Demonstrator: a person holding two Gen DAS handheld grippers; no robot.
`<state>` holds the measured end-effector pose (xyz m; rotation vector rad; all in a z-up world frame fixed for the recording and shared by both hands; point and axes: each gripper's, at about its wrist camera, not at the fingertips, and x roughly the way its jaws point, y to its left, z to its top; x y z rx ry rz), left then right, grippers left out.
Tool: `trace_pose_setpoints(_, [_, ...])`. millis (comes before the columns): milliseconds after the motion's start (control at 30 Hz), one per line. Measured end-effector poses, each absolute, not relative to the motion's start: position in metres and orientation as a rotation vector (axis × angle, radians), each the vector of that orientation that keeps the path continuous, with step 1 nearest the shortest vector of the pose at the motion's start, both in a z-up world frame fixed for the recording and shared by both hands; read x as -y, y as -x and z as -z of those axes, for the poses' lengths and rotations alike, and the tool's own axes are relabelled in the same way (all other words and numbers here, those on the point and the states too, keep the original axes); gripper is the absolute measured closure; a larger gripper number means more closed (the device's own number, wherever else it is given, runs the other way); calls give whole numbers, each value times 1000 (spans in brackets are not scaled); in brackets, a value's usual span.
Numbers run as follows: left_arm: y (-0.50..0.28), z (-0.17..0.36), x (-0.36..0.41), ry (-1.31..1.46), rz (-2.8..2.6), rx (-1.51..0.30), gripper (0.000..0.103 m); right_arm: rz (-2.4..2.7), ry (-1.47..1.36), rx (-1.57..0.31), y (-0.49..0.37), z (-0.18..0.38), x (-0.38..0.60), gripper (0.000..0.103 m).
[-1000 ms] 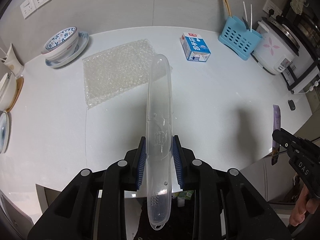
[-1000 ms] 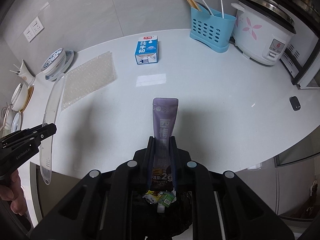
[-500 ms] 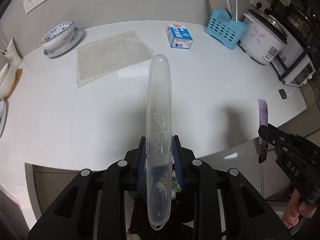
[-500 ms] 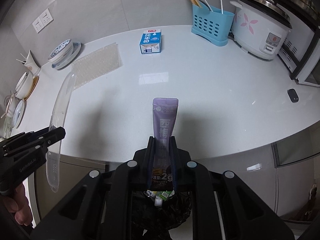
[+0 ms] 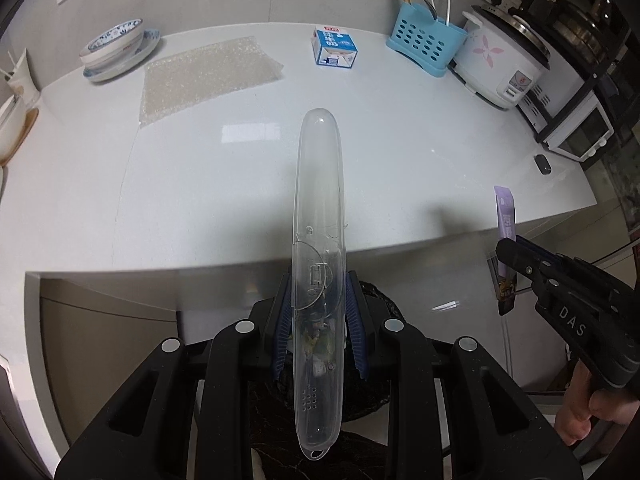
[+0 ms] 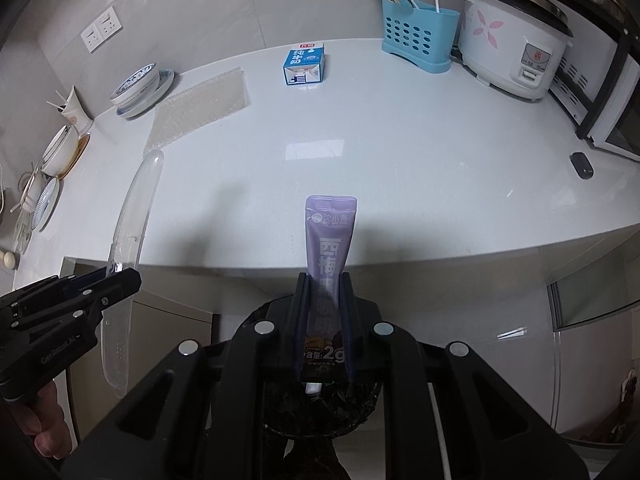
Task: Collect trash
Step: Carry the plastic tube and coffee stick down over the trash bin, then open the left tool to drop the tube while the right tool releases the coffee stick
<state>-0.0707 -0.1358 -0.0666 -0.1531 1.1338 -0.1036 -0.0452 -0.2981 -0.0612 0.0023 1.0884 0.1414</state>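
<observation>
My left gripper [image 5: 318, 300] is shut on a long clear plastic case [image 5: 318, 220], which sticks out forward over the counter edge. A purple sachet [image 6: 329, 248] stands upright in my right gripper [image 6: 324, 280], which is shut on it. Both grippers hang just off the front edge of the white counter [image 5: 200, 184], above a bin lined with a black bag [image 6: 320, 408] that holds some wrappers. Seen from the right wrist, the left gripper [image 6: 120, 276] and the clear case [image 6: 132, 216] are at the left. In the left wrist view the right gripper [image 5: 508, 252] holds the sachet [image 5: 505, 216] at the right.
On the counter lie a sheet of bubble wrap [image 5: 204, 76] and a blue milk carton [image 5: 334, 46]. Farther back stand a blue utensil basket [image 5: 424, 36], a rice cooker [image 5: 504, 56], stacked bowls [image 5: 116, 48] and a small black object [image 5: 542, 163]. A person's hand [image 5: 580, 408] grips the right tool.
Both grippers have drawn back from over the counter to beyond its front edge, keeping their grips. The bin with its black bag now shows beneath them.
</observation>
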Motion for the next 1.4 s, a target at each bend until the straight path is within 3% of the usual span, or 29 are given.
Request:
trace_pose_setpoints(767, [135, 172, 159, 119, 144, -1262, 78, -171, -13, -1208, 113, 163, 316, 89])
trace_pose_setpoints(1400, [124, 267, 190, 55, 171, -1347, 78, -116, -24, -1328, 115, 235, 325, 89])
